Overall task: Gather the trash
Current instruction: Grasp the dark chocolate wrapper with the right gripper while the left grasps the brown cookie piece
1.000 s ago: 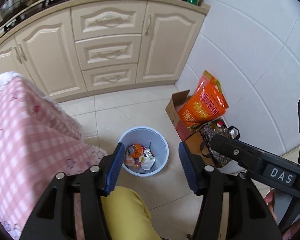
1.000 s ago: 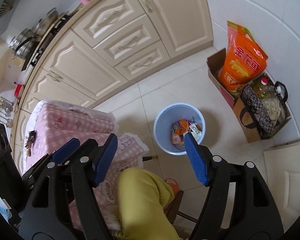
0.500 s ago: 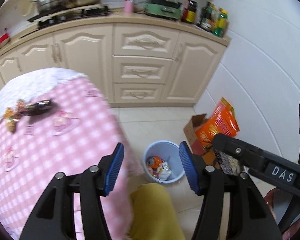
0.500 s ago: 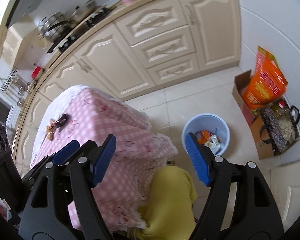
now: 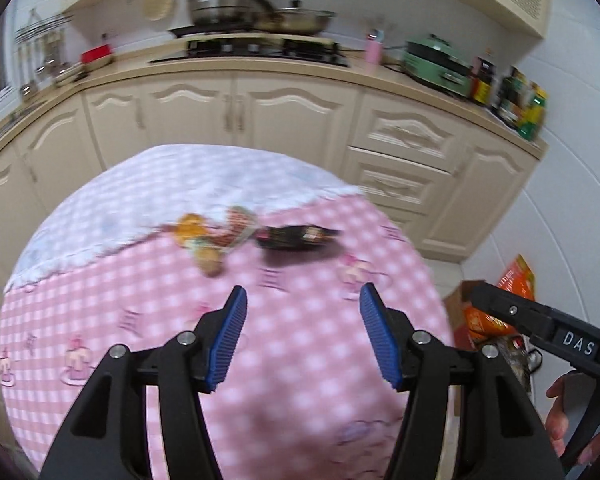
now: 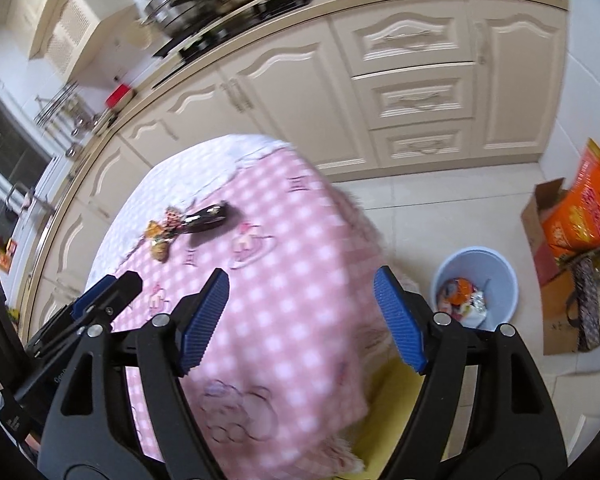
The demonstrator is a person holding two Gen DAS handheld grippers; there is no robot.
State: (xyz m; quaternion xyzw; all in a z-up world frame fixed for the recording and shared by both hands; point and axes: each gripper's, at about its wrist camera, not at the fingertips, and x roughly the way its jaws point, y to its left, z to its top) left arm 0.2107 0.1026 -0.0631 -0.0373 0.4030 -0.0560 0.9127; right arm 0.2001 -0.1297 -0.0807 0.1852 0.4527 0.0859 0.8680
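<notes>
A dark bottle [image 5: 296, 237] lies on its side on the pink checked tablecloth [image 5: 300, 344], with crumpled snack wrappers [image 5: 210, 236] just to its left. My left gripper [image 5: 302, 300] hovers open above the cloth, short of the bottle, nothing between its blue pads. The right wrist view shows the same bottle [image 6: 206, 218] and wrappers [image 6: 162, 236] far to the upper left of my right gripper [image 6: 300, 284], whose jaws are opening and empty. A light blue bin [image 6: 478, 288] with trash in it stands on the floor to the right of the table.
Cream kitchen cabinets [image 5: 404, 144] and a counter with pots, a stove and bottles run behind the table. An orange bag [image 6: 584, 212] in a cardboard box and a patterned tote [image 6: 592, 304] sit by the white wall. A yellow seat [image 6: 392, 412] shows under the table edge.
Both views swung up and left from the bin on the floor to the tabletop, bringing the bottle and wrappers into sight. The right jaws have spread a little wider.
</notes>
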